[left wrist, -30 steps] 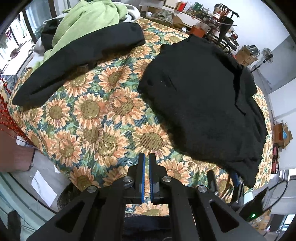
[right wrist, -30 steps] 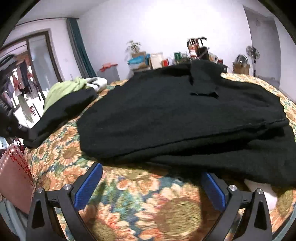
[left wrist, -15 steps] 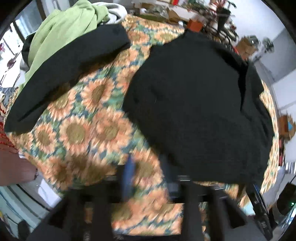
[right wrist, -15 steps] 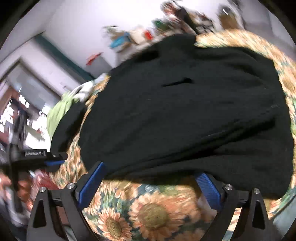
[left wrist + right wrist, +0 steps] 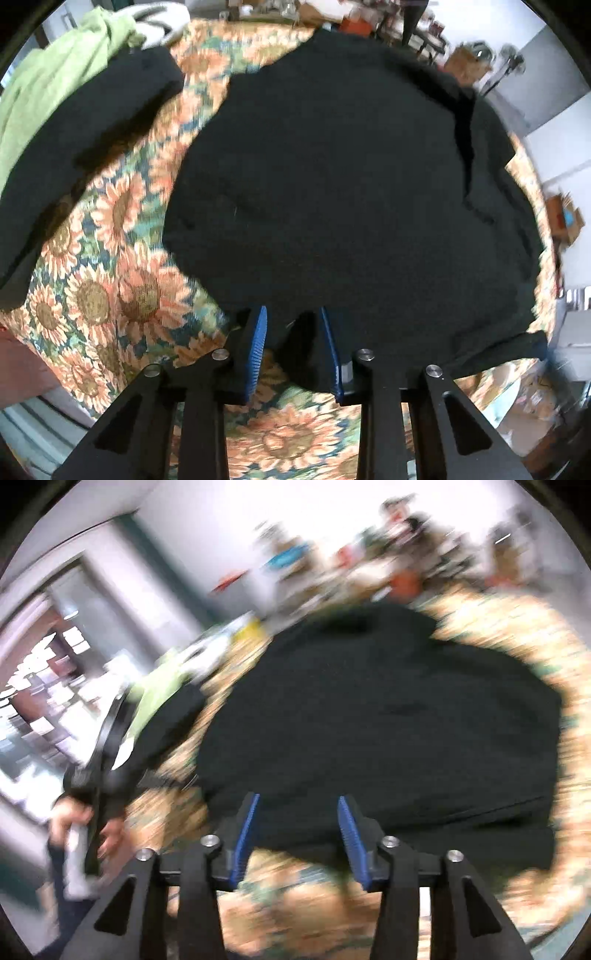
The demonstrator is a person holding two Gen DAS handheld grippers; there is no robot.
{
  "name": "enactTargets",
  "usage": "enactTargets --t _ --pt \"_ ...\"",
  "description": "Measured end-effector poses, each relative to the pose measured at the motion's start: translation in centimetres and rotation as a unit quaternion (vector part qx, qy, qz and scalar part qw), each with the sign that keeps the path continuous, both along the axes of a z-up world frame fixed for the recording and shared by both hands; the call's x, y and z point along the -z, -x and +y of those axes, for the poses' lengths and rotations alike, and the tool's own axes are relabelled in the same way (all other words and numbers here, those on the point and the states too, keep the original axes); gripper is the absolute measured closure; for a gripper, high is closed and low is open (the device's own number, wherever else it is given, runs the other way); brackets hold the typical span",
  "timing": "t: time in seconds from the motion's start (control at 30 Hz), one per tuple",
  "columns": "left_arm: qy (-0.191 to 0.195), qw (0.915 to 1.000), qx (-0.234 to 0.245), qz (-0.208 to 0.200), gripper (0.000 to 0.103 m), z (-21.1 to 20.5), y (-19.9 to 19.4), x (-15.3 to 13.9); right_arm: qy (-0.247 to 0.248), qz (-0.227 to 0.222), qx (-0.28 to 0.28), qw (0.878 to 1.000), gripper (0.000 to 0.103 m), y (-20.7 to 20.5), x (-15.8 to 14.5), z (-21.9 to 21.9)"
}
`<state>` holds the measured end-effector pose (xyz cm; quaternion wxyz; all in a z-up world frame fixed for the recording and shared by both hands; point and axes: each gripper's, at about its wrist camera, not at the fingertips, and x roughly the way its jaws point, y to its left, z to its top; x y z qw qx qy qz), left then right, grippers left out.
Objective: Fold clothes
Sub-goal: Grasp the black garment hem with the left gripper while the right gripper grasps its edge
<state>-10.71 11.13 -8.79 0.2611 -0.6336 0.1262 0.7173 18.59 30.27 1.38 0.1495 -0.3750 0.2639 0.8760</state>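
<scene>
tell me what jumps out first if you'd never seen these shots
The big black garment fills the middle of both views, spread over a loud sunflower-print cloth. The left gripper and the right gripper both sit open at its near edge, fabric between their blue pads. At far left in the left wrist view, a lime green garment lies under another black piece.

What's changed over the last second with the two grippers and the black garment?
The left gripper opened from nearly shut and moved in; the near hem of the black garment now lies between its fingers. The right gripper narrowed somewhat, remains open, and closed in on the same hem. Neither has clamped. The green clothing and sunflower cloth are unchanged.
</scene>
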Motion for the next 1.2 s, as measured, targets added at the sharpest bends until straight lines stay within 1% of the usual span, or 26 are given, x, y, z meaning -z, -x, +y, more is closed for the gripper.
enactTargets --t 0.03,0.07,0.1,0.13,0.2,0.23,0.3,0.33,0.37,0.43,0.5,0.53,0.6,0.63,0.67,0.7,0.77,0.8,0.83,0.87,0.9,0.93,1.0,1.03,1.13,1.2 --pt "0.004 1.0000 0.001 -0.003 0.073 -0.1 -0.1 0.6 -0.027 -0.022 0.052 0.998 0.049 -1.4 -0.1 1.4" --pt "0.008 0.9999 0.002 -0.005 0.073 -0.2 -0.1 1.2 -0.051 -0.044 0.103 0.992 0.046 -2.9 0.0 2.8" --pt "0.010 0.9999 0.003 -0.003 0.073 -0.2 -0.3 1.2 -0.051 -0.066 0.142 0.986 0.045 -4.2 0.5 4.0" --pt "0.011 0.9999 -0.001 0.000 0.073 -0.2 -0.5 0.8 -0.040 -0.081 0.169 0.981 0.045 -5.4 1.2 4.9" --pt "0.008 0.9999 -0.006 0.006 0.073 0.1 -1.1 -0.3 -0.002 -0.100 0.218 0.971 0.041 -8.5 3.2 6.5" --pt "-0.004 0.9999 0.003 0.010 0.073 0.6 -1.7 -1.0 0.018 -0.108 0.243 0.964 0.036 -9.9 4.3 7.0" --pt "-0.027 0.9992 0.024 0.017 0.073 1.7 -3.0 -2.4 0.045 -0.121 0.273 0.953 0.036 -12.0 6.0 7.4" --pt "-0.036 0.9986 0.034 0.019 0.067 2.3 -3.7 -2.9 0.056 -0.124 0.276 0.951 0.036 -12.6 6.7 7.5" --pt "-0.043 0.9980 0.042 0.021 0.058 2.9 -4.4 -3.2 0.068 -0.127 0.280 0.949 0.036 -13.2 7.4 7.6" --pt "-0.047 0.9971 0.054 0.026 0.051 3.7 -5.5 -3.3 0.082 -0.128 0.282 0.947 0.035 -13.7 8.5 7.5" --pt "-0.040 0.9971 0.059 0.027 0.051 4.1 -6.2 -2.8 0.093 -0.127 0.281 0.947 0.033 -13.4 9.3 7.4" --pt "-0.037 0.9971 0.061 0.027 0.051 4.3 -6.5 -2.6 0.082 -0.124 0.281 0.948 0.034 -13.2 9.2 7.2" --pt "-0.030 0.9970 0.066 0.029 0.051 4.7 -7.2 -2.1 0.076 -0.116 0.256 0.957 0.035 -12.1 9.1 6.6" --pt "-0.029 0.9972 0.063 0.026 0.051 4.6 -7.2 -1.8 0.075 -0.111 0.239 0.962 0.041 -11.5 9.2 6.3" --pt "-0.029 0.9976 0.059 0.022 0.051 4.4 -7.1 -1.6 0.072 -0.107 0.223 0.966 0.054 -10.9 9.2 6.0" --pt "-0.032 0.9979 0.053 0.016 0.051 4.0 -6.8 -1.3 0.056 -0.116 0.215 0.968 0.061 -10.3 9.2 5.5" --pt "-0.043 0.9984 0.037 0.002 0.051 3.0 -5.9 -1.1 0.041 -0.127 0.212 0.968 0.092 -10.3 9.2 5.2" --pt "-0.050 0.9984 0.026 -0.006 0.051 2.2 -5.6 -1.1 0.039 -0.130 0.215 0.967 0.093 -10.7 9.1 5.2" --pt "-0.058 0.9981 0.015 -0.013 0.051 1.5 -5.2 -1.2 0.037 -0.132 0.219 0.966 0.097 -11.2 9.1 5.3" --pt "-0.065 0.9977 0.004 -0.021 0.051 0.7 -4.8 -1.2 0.036 -0.135 0.222 0.965 0.099 -11.7 9.1 5.4" --pt "-0.072 0.9969 -0.007 -0.029 0.051 0.0 -4.5 -1.3 0.044 -0.139 0.231 0.962 0.097 -12.3 8.9 5.6" --pt "-0.077 0.9963 -0.020 -0.031 0.052 -0.5 -4.0 -1.4 0.034 -0.155 0.242 0.957 0.092 -12.7 8.6 5.7" --pt "-0.085 0.9954 -0.035 -0.027 0.052 -0.9 -3.2 -2.0 0.014 -0.155 0.259 0.953 0.074 -13.3 7.5 5.7" --pt "-0.089 0.9949 -0.042 -0.024 0.051 -1.0 -2.9 -2.2 0.019 -0.137 0.263 0.955 0.058 -13.6 6.6 5.8" --pt "-0.110 0.9924 -0.048 -0.026 0.051 -0.9 -2.1 -2.8 0.021 -0.078 0.249 0.965 0.056 -12.9 3.6 6.8" --pt "-0.116 0.9914 -0.055 -0.026 0.051 -0.5 -1.7 -2.8 0.003 -0.071 0.228 0.971 0.056 -10.7 2.4 7.7"
